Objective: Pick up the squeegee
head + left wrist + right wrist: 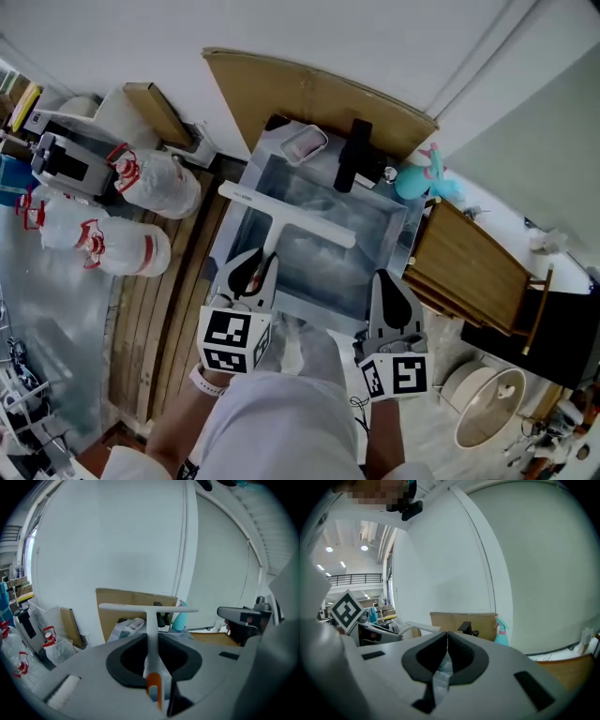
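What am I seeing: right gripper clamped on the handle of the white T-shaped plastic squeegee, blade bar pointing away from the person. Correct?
Wrong gripper. It is the left gripper that is clamped on the handle of the white T-shaped plastic squeegee, blade bar pointing away from the person. The left gripper view shows the handle between its jaws. In the right gripper view, the right gripper has its jaws together on nothing.

We see a squeegee point(281, 217) of smooth, matt white plastic, with a glossier orange band at its handle end. The left gripper point(250, 269) and right gripper point(394, 298) are matt grey plastic with dull black pads point(124, 662). The film point(323, 267) is clear, crinkled and glossy. The cardboard point(309, 94) is matt brown, the tray point(469, 267) smooth wood, the bags point(164, 183) shiny clear plastic and the planks point(159, 309) worn wood.
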